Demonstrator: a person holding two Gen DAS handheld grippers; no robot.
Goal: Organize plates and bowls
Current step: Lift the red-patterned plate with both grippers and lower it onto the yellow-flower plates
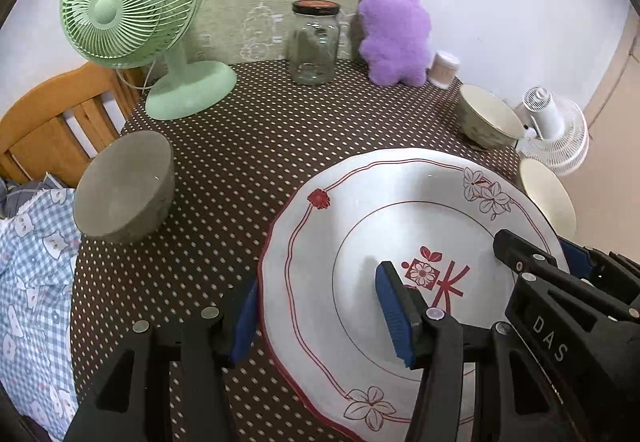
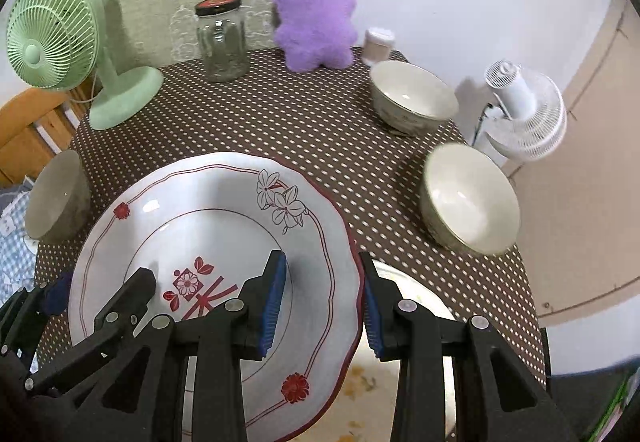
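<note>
Two-handed carry. I have the red-patterned plate [image 1: 400, 234] gripped from both sides, one gripper per rim, because it's wide and a single pinch at one edge would let it tip.

Left to right. Left gripper [image 1: 320, 316]: jaws about half open and closed across the plate's left rim, one blue pad [image 1: 394, 312] on the upper face well inboard, the other under the rim edge. The rim sits deep between the jaws, not just at the tips.

The plate seems lifted clear of the dotted tablecloth [image 1: 240, 162], tilted slightly. I judge that from the second plate [image 2: 420, 306] showing beneath its right edge in the right wrist view, probably the stack target or the spot it came off; can't tell which.

Right gripper [image 2: 326, 308]: jaws narrower, clamped across the right rim, inner pad on the plate face, outer pad just outside the scalloped edge. Contact of that outer pad is hard to confirm, but the plate looks held.

Bowls stay spread out: grey bowl [image 1: 126, 186] at left near the green fan [image 1: 128, 2], two cream bowls [image 2: 412, 94] [image 2: 470, 198] at right near the white fan [image 2: 524, 110]. None touched. Jar [image 1: 314, 42] and purple plush [image 1: 394, 30] at the back, out of the way.

Judgement: plate goes first, bowls after.
</note>
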